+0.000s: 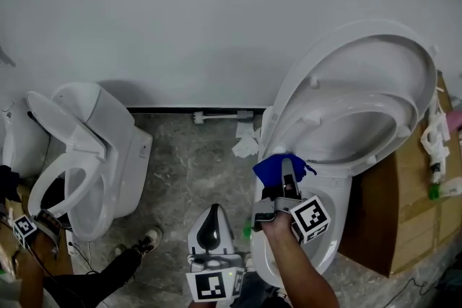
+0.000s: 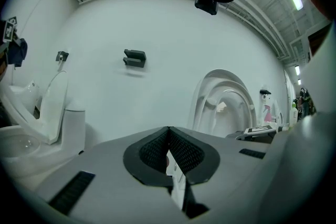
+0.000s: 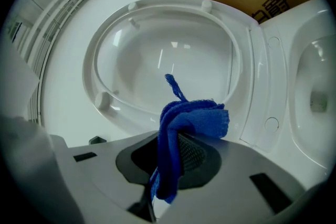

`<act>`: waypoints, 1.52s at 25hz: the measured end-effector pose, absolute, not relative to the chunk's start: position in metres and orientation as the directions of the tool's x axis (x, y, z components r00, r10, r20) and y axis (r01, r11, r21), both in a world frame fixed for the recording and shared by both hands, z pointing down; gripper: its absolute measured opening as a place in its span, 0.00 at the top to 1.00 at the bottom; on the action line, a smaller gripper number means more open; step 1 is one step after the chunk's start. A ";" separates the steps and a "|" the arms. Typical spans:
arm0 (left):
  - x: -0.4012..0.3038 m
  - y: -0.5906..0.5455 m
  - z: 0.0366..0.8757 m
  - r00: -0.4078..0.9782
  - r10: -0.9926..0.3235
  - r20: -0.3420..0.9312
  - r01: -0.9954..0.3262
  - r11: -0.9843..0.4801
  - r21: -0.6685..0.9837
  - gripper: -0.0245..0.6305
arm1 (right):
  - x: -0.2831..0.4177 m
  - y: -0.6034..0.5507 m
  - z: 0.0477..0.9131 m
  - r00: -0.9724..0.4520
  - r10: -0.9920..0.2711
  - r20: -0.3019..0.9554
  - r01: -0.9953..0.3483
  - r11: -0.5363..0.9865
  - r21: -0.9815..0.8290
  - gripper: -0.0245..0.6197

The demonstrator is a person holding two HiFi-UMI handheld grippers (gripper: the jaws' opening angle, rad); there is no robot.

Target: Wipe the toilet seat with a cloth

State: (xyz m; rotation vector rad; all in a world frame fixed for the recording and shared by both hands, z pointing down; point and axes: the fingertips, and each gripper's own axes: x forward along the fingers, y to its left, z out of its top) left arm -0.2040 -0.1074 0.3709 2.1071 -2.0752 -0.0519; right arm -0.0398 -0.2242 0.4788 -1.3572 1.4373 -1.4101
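The white toilet on the right has its seat (image 1: 312,103) and lid raised together, leaning back. In the right gripper view the seat's underside ring (image 3: 105,50) with its small bumpers fills the picture, and the bowl (image 3: 315,86) lies at the right edge. My right gripper (image 1: 287,171) is shut on a bunched blue cloth (image 1: 276,166), held just in front of the lower part of the raised seat, over the bowl rim. The cloth (image 3: 191,118) drapes over the pads of the right gripper (image 3: 176,136). My left gripper (image 1: 213,213) hangs lower, left of the bowl; its jaws are shut and empty (image 2: 169,135).
A second toilet (image 1: 86,155) with its seat up stands at the left. A cardboard box (image 1: 411,205) bearing spray bottles (image 1: 435,155) flanks the right toilet. Crumpled paper (image 1: 247,141) lies on the floor by the wall. A person's leg and shoe (image 1: 148,242) are at lower left.
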 end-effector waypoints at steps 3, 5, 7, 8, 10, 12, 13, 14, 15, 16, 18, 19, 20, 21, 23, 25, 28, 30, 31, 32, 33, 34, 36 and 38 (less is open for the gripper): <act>-0.203 -0.109 0.361 0.025 -0.995 0.094 -0.990 -0.012 0.143 0.94 | -0.039 -0.233 0.459 -0.206 -0.968 0.144 -0.189 -0.105 -0.976 0.85; -0.202 -0.108 0.354 0.024 -0.995 0.094 -0.989 -0.010 0.150 0.94 | -0.038 -0.238 0.443 -0.207 -0.972 0.114 -0.182 -0.076 -0.980 0.85; -0.201 -0.106 0.347 0.022 -0.995 0.095 -0.985 -0.005 0.173 0.94 | -0.038 -0.242 0.430 -0.205 -0.973 0.110 -0.175 -0.075 -0.982 0.85; -0.201 -0.106 0.343 0.020 -0.996 0.089 -0.985 -0.005 0.171 0.94 | -0.038 -0.243 0.424 -0.202 -0.973 0.114 -0.173 -0.079 -0.982 0.85; -0.201 -0.106 0.335 0.019 -0.996 0.082 -0.985 -0.005 0.170 0.94 | -0.037 -0.244 0.414 -0.196 -0.974 0.109 -0.164 -0.077 -0.983 0.85; -0.201 -0.105 0.328 0.017 -0.997 0.077 -0.985 -0.003 0.173 0.94 | -0.036 -0.244 0.404 -0.191 -0.977 0.095 -0.147 -0.067 -0.987 0.85; -0.202 -0.105 0.323 0.014 -0.997 0.071 -0.986 -0.002 0.165 0.94 | -0.035 -0.245 0.398 -0.189 -0.978 0.085 -0.142 -0.059 -0.988 0.85; -0.203 -0.105 0.319 0.012 -0.998 0.067 -0.988 -0.001 0.157 0.94 | -0.034 -0.245 0.392 -0.189 -0.979 0.075 -0.138 -0.049 -0.989 0.85; -0.204 -0.104 0.316 0.011 -0.998 0.065 -0.988 -0.001 0.154 0.94 | -0.034 -0.245 0.385 -0.188 -0.980 0.065 -0.136 -0.039 -0.990 0.85; -0.204 -0.104 0.313 0.011 -0.998 0.065 -0.988 0.000 0.154 0.94 | -0.033 -0.245 0.379 -0.188 -0.981 0.056 -0.134 -0.031 -0.991 0.85; -0.203 -0.104 0.307 0.011 -0.998 0.066 -0.987 0.000 0.159 0.94 | -0.030 -0.245 0.365 -0.185 -0.982 0.039 -0.131 -0.015 -0.991 0.85; -0.202 -0.104 0.304 0.011 -0.998 0.065 -0.987 0.000 0.162 0.94 | -0.029 -0.245 0.358 -0.183 -0.983 0.029 -0.127 -0.005 -0.992 0.85; -0.201 -0.104 0.301 0.012 -0.998 0.063 -0.986 -0.001 0.164 0.94 | -0.028 -0.246 0.351 -0.181 -0.983 0.018 -0.124 0.004 -0.992 0.85; -0.200 -0.104 0.298 0.014 -0.998 0.060 -0.986 -0.004 0.165 0.94 | -0.026 -0.246 0.345 -0.179 -0.984 0.009 -0.119 0.012 -0.993 0.85; -0.196 -0.103 0.293 0.019 -0.998 0.052 -0.986 -0.010 0.166 0.94 | -0.023 -0.245 0.334 -0.176 -0.984 -0.009 -0.108 0.028 -0.994 0.85; -0.193 -0.103 0.289 0.024 -0.999 0.047 -0.986 -0.015 0.168 0.94 | -0.021 -0.244 0.325 -0.174 -0.984 -0.022 -0.105 0.041 -0.994 0.85; -0.192 -0.102 0.282 0.027 -0.999 0.039 -0.985 -0.020 0.173 0.94 | -0.020 -0.241 0.314 -0.179 -0.983 -0.036 -0.106 0.056 -0.993 0.85; -0.191 -0.102 0.278 0.028 -0.999 0.037 -0.984 -0.021 0.176 0.94 | -0.020 -0.238 0.306 -0.188 -0.981 -0.050 -0.126 0.075 -0.989 0.85; -0.191 -0.102 0.277 0.028 -0.999 0.035 -0.984 -0.022 0.177 0.94 | -0.020 -0.237 0.301 -0.194 -0.979 -0.058 -0.143 0.087 -0.986 0.85; -0.191 -0.103 0.275 0.029 -0.999 0.033 -0.984 -0.022 0.179 0.94 | -0.020 -0.236 0.296 -0.200 -0.978 -0.064 -0.167 0.098 -0.981 0.85; -0.191 -0.104 0.272 0.029 -0.999 0.030 -0.983 -0.023 0.182 0.94 | -0.020 -0.236 0.291 -0.206 -0.976 -0.068 -0.198 0.109 -0.974 0.85; -0.191 -0.104 0.269 0.030 -0.999 0.026 -0.982 -0.025 0.185 0.94 | -0.018 -0.237 0.286 -0.214 -0.974 -0.069 -0.240 0.121 -0.963 0.85; -0.189 -0.106 0.264 0.035 -0.999 0.016 -0.982 -0.031 0.188 0.94 | -0.016 -0.240 0.274 -0.237 -0.968 -0.077 -0.350 0.159 -0.923 0.85; -0.188 -0.109 0.259 0.042 -0.999 0.007 -0.981 -0.040 0.188 0.94 | -0.016 -0.245 0.258 -0.269 -0.959 -0.092 -0.472 0.214 -0.855 0.85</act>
